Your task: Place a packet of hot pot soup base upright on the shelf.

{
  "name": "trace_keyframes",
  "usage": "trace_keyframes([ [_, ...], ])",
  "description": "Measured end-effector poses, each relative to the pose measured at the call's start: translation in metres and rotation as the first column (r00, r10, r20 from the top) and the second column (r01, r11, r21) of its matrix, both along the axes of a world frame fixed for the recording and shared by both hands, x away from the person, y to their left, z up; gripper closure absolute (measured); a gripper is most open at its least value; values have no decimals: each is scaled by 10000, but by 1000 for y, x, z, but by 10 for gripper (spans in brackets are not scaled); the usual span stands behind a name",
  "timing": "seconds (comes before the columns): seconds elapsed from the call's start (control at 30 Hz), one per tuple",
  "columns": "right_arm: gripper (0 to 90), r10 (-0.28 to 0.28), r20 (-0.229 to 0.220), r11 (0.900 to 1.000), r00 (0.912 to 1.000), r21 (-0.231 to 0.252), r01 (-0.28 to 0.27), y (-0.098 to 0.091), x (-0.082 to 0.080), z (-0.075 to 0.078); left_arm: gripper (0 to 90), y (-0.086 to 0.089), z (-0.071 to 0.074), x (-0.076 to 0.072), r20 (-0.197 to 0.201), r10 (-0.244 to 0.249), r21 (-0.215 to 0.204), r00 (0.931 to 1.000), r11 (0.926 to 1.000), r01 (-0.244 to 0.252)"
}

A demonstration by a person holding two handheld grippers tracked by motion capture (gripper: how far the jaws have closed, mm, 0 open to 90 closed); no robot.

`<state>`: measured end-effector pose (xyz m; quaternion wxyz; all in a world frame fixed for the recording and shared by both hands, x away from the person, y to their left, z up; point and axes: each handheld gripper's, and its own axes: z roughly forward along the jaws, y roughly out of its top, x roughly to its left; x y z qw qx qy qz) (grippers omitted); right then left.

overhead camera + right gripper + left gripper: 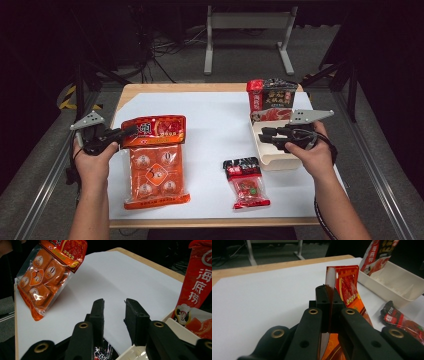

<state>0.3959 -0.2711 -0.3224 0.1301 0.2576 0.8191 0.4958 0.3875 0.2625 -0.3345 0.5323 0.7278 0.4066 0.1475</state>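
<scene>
The white tray (274,161) sits at the right side of the table (200,89), and everything else is easiest placed against it.

Well to the left of the tray, the left gripper (129,131) has its jaws clenched on the top edge of a big orange packet (155,172). In the left gripper view the two black jaws are pressed together with the red header of the orange packet (345,286) pinched between them, and the tray (392,281) lies off to the right beyond it. From the right gripper view the orange packet (43,277) hangs tilted, its upper end lifted and its lower end down at the white sheet (120,277) that covers the table. The blocks inside show through its clear front.

The right gripper (265,134) hovers over the tray itself, pointing left across its near half. Its jaws stand apart with nothing between them; in the right gripper view the gap shows bare white sheet, and the rim of the tray (130,353) sits just under the right jaw.

Standing in the far end of the tray is a tall red and black pouch (272,100), leaning upright. Just left of the tray's near corner, flat on the sheet, lies a small red packet (246,184) with a black top.
</scene>
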Motion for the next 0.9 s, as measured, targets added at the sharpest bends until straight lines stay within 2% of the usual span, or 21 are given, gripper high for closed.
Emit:
trace_keyframes([
  [0.13,689,34,39,10000,10000,74,-34,2,-2,2,900,-9,12,-7,363,-267,2,9990,9996,267],
  [0.3,686,106,54,9999,9999,109,-107,5,-3,4,900,-18,31,-20,1146,-380,-98,9927,9992,394],
  [0.37,684,152,90,9998,9998,125,-153,7,-5,6,900,-21,38,-25,1524,-420,-129,9874,9989,445],
  [0.53,682,308,120,9994,9995,181,-310,12,-7,8,900,-30,50,-37,2063,-692,-149,9760,9972,738],
  [0.6,681,393,120,9990,9992,222,-396,15,-8,8,900,-31,52,-39,2127,-727,-150,9744,9969,777],
  [0.67,680,462,110,9987,9989,207,-464,17,-8,8,900,-34,56,-43,2273,-912,-215,9695,9949,987],
  [0.87,657,644,184,9976,9978,253,-648,23,-10,10,900,-40,61,-47,2661,-1576,-641,9510,9815,1806],
  [0.9,651,667,202,9973,9976,281,-673,25,-10,10,900,-42,62,-47,2665,-1637,-618,9498,9805,1863],
])
